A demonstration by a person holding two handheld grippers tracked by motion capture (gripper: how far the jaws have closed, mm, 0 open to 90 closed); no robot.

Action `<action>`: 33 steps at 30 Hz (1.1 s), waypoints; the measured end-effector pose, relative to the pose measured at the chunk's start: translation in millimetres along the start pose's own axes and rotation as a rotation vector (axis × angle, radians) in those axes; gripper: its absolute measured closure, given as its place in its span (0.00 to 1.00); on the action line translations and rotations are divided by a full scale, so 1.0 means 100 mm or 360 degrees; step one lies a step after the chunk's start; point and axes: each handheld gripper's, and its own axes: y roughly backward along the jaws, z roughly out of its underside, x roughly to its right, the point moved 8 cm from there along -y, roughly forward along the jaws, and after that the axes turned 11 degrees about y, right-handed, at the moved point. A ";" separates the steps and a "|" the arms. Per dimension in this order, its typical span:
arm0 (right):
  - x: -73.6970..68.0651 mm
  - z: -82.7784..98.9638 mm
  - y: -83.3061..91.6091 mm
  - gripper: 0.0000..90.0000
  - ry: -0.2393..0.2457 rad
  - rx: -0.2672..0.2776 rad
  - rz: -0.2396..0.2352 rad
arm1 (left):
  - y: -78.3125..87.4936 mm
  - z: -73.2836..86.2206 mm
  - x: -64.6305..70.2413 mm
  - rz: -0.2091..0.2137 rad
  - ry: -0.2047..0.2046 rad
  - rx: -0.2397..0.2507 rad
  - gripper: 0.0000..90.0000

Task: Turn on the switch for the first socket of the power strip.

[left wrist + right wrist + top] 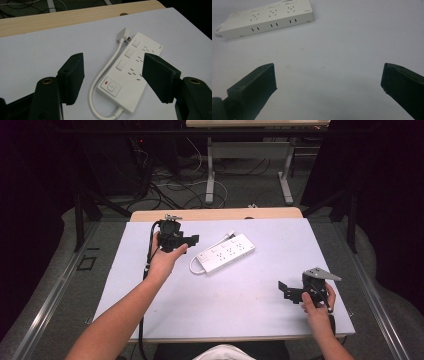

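Power strip [226,253] is lying near the far middle of the table [240,315]: rigid, light plastic, probably slippery, so I'm eyeing its narrow sides. I'm holding my left gripper [112,77] above it, jaws apart and empty; my right gripper [283,288] is waiting, gaping, near the right edge.

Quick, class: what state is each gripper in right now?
Left gripper: open, nothing held, above the power strip.
Right gripper: open wide, nothing held.
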 end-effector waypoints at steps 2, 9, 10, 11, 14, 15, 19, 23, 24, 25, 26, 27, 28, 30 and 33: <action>0.00 0.00 0.00 0.00 -0.0001 0.0001 -0.0002 | -0.03 -0.01 0.01 -0.0005 -0.0002 -0.0005 0.38; 0.01 0.01 0.00 0.00 0.0002 -0.0003 -0.0006 | -0.14 -0.03 0.09 -0.0012 -0.0022 -0.0048 0.38; 0.01 0.01 0.00 0.00 0.0001 -0.0004 -0.0006 | -0.16 -0.03 0.11 -0.0007 -0.0030 -0.0063 0.38; 0.01 0.01 0.00 0.00 0.0001 -0.0004 -0.0009 | -0.17 -0.03 0.13 -0.0008 -0.0033 -0.0069 0.38; 0.01 0.00 0.00 0.00 0.0002 -0.0004 -0.0010 | -0.20 -0.03 0.17 -0.0003 -0.0045 -0.0077 0.39; 0.01 0.01 0.00 0.00 0.0000 -0.0004 -0.0010 | -0.22 -0.03 0.18 -0.0003 -0.0054 -0.0084 0.39; 0.01 0.01 0.00 0.00 0.0000 -0.0004 -0.0012 | -0.27 -0.02 0.22 -0.0008 -0.0058 -0.0096 0.40; 0.01 0.01 -0.01 0.00 0.0001 -0.0005 -0.0014 | -0.33 0.00 0.24 -0.0017 -0.0058 -0.0123 0.42; 0.01 0.01 -0.01 0.00 0.0000 -0.0006 -0.0015 | -0.35 0.01 0.24 -0.0017 -0.0063 -0.0125 0.43; 0.01 0.01 -0.01 0.00 -0.0003 -0.0009 -0.0013 | -0.36 0.01 0.25 -0.0017 -0.0061 -0.0133 0.43; 0.01 0.01 -0.01 0.00 -0.0002 -0.0009 -0.0013 | -0.38 0.02 0.25 -0.0020 -0.0053 -0.0138 0.43; 0.01 0.01 -0.01 0.00 0.0002 -0.0006 -0.0014 | -0.39 0.02 0.25 -0.0022 -0.0058 -0.0141 0.44; 0.01 0.01 -0.01 0.00 0.0009 -0.0004 -0.0013 | -0.41 0.02 0.25 -0.0029 -0.0048 -0.0144 0.44; 0.01 0.01 -0.01 0.00 0.0004 -0.0005 -0.0018 | -0.43 0.02 0.25 -0.0032 -0.0045 -0.0149 0.45; 0.01 0.01 -0.01 0.00 0.0004 -0.0005 -0.0018 | -0.47 0.01 0.25 -0.0035 -0.0021 -0.0147 0.46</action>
